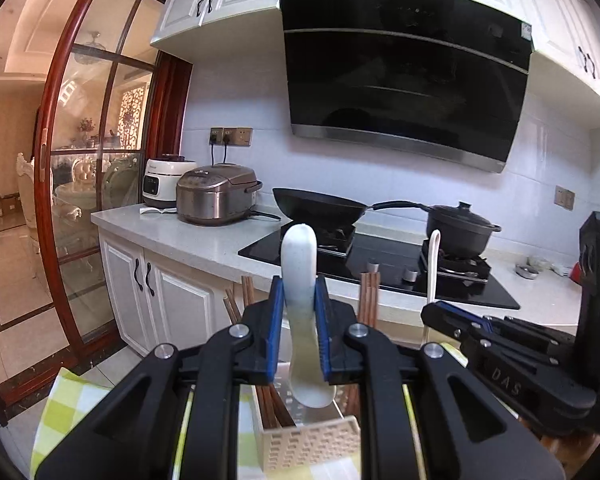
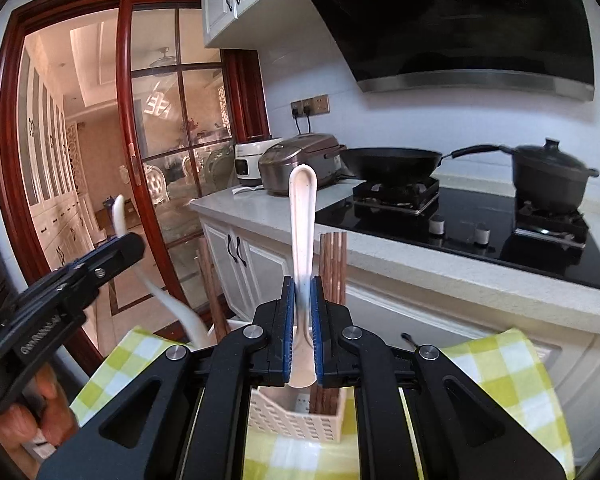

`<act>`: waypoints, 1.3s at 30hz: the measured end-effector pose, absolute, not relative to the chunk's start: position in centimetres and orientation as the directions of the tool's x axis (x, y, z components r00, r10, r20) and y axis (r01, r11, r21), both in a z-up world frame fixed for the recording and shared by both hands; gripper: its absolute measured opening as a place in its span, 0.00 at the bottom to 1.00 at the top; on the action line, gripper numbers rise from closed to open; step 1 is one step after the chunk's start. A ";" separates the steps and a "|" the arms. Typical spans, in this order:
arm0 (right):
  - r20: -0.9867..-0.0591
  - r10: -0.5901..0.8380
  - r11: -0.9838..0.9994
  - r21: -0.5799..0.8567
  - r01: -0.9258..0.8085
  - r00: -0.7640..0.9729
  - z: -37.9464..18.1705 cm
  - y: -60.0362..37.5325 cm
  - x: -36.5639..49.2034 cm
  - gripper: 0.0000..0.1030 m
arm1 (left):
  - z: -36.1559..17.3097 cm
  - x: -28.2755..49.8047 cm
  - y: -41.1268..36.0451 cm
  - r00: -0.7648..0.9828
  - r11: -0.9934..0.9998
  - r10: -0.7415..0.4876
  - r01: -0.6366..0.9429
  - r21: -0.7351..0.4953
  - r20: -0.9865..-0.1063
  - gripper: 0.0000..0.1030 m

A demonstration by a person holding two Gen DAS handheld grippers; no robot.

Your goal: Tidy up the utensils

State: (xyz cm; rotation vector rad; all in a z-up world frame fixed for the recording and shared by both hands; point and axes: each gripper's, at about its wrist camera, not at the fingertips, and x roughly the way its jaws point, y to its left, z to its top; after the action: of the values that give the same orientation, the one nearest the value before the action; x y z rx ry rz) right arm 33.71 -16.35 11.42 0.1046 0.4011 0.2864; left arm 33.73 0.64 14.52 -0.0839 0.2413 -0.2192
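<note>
**Operator:** Left wrist view first. Report the container and its contents

**Gripper:** Container: one cream slotted basket [image 1: 308, 446], standing on the green-and-white checked cloth [image 1: 66, 404] directly below my left gripper [image 1: 300, 284]. Contents: brown wooden chopsticks [image 1: 274, 404], set upright, their upper ends rising behind my fingers. My left fingers [image 1: 275, 320] are clamped on a white ceramic spoon [image 1: 300, 264], handle pointing up, bowl end hanging just above the basket and not inside it

**Operator:** And the right side?

**Gripper:** My right gripper [image 2: 303, 284] has its blue pads [image 2: 288, 320] pressed against a second white spoon [image 2: 302, 216], also handle up, its lower end just over the basket [image 2: 296, 420]. Both spoons are held clear of the basket; only chopsticks [image 2: 332, 256] stand in it

**Operator:** State what each view shows that the other does not

**Gripper:** Left wrist view: the right gripper [image 1: 452, 312] enters from the right edge with its spoon [image 1: 433, 264] seen edge-on as a thin white strip; a few small items lie on the far right of the counter [image 1: 204, 240], too small to identify. Right wrist view: the left gripper [image 2: 112, 252] enters from the left with the curved side profile of its spoon [image 2: 160, 292], and the fingers of the person's hand [image 2: 40, 412] holding that tool show at lower left. Right wrist view also shows the cloth [image 2: 500, 376] reaching out on both sides of the basket. Both views share the wok [image 2: 392, 162] and lidded pot [image 2: 548, 176] on the black hob
</note>
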 end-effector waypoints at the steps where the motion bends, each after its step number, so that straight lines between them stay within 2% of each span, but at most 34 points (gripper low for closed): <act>1: -0.373 0.298 0.953 0.159 -0.256 0.878 10.9 -16.2 34.1 0.08 | 14.2 34.2 0.5 0.948 0.974 -0.221 0.202 -0.106 -0.228 0.15; 9: -0.399 0.318 0.947 0.167 -0.273 0.860 7.6 -15.6 35.8 0.08 | 9.9 36.1 0.3 0.948 0.979 -0.196 0.176 -0.101 -0.251 0.15; 11: -0.420 0.332 0.943 0.167 -0.288 0.845 6.7 -15.4 36.1 0.08 | 8.4 36.9 0.2 0.933 0.978 -0.206 0.182 -0.106 -0.297 0.15; 12: -0.433 0.340 0.940 0.169 -0.296 0.835 6.2 -15.3 36.2 0.08 | 7.8 37.0 0.4 0.928 0.977 -0.209 0.181 -0.116 -0.307 0.17; 13: -0.445 0.339 0.941 0.170 -0.294 0.829 5.8 -15.4 36.3 0.10 | 7.3 37.0 0.6 0.926 0.976 -0.210 0.179 -0.126 -0.315 0.26; 14: -0.447 0.339 0.941 0.173 -0.292 0.828 5.6 -15.6 36.2 0.12 | 7.1 36.8 0.8 0.925 0.975 -0.213 0.180 -0.132 -0.314 0.30; 16: -0.439 0.340 0.940 0.190 -0.284 0.832 5.5 -16.3 35.9 0.12 | 7.1 36.1 1.2 0.929 0.973 -0.217 0.182 -0.143 -0.299 0.33; 18: -0.428 0.342 0.938 0.212 -0.275 0.836 5.7 -17.2 35.2 0.17 | 7.5 35.2 1.6 0.934 0.973 -0.215 0.180 -0.146 -0.286 0.36; 20: -0.414 0.334 0.939 0.219 -0.263 0.847 5.8 -17.9 34.3 0.29 | 7.9 33.9 2.2 0.943 0.973 -0.205 0.169 -0.155 -0.261 0.42; 25: -0.394 0.263 0.962 0.172 -0.211 0.881 5.2 -19.1 31.5 0.37 | 7.7 30.2 2.8 0.956 0.979 -0.173 0.141 -0.145 -0.236 0.56; 27: -0.389 0.227 0.972 0.150 -0.182 0.893 4.5 -19.5 30.3 0.43 | 7.1 29.3 2.8 0.955 0.980 -0.169 0.136 -0.147 -0.245 0.59; 29: -0.386 0.211 0.976 0.135 -0.171 0.898 3.7 -19.8 29.6 0.52 | 6.1 28.5 2.8 0.951 0.979 -0.168 0.130 -0.156 -0.261 0.60; 32: -0.380 0.195 0.981 0.092 -0.173 0.904 2.8 -19.7 28.7 0.60 | 4.5 27.9 2.6 0.942 0.980 -0.167 0.127 -0.151 -0.293 0.67; 36: -0.374 0.208 0.978 0.108 -0.181 0.904 2.0 -20.3 28.6 0.65 | 3.2 27.6 2.7 0.931 0.975 -0.194 0.148 -0.167 -0.308 0.86; 39: -0.367 0.204 0.978 0.118 -0.172 0.907 1.8 -20.8 28.6 0.70 | 2.8 27.5 2.7 0.932 0.976 -0.194 0.153 -0.156 -0.305 0.93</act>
State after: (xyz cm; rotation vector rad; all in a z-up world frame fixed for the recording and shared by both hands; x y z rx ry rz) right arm 28.59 -20.82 1.82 0.0832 0.3879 0.1941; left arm 27.49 2.74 2.80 -0.1303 0.3250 -0.1781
